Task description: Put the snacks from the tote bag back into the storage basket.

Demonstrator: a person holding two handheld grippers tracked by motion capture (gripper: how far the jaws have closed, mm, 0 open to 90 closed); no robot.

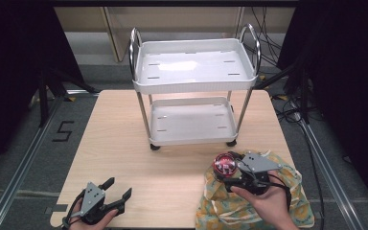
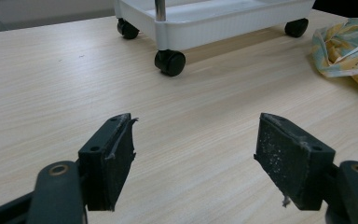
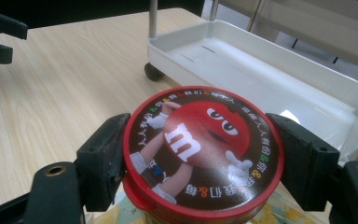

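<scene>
The right tool (image 3: 200, 161) pinched the red tin (image 3: 203, 149) by its stiff, likely slippery lid rim above the bag (image 1: 294, 182), while the left tool (image 2: 193, 158) sat spread.

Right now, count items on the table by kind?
Cart: 1
Red-lidded candy tub: 1, clamped in the right gripper
Patterned cloth bag: 1
Total: 3
The left gripper is open with nothing between its jaws.
</scene>
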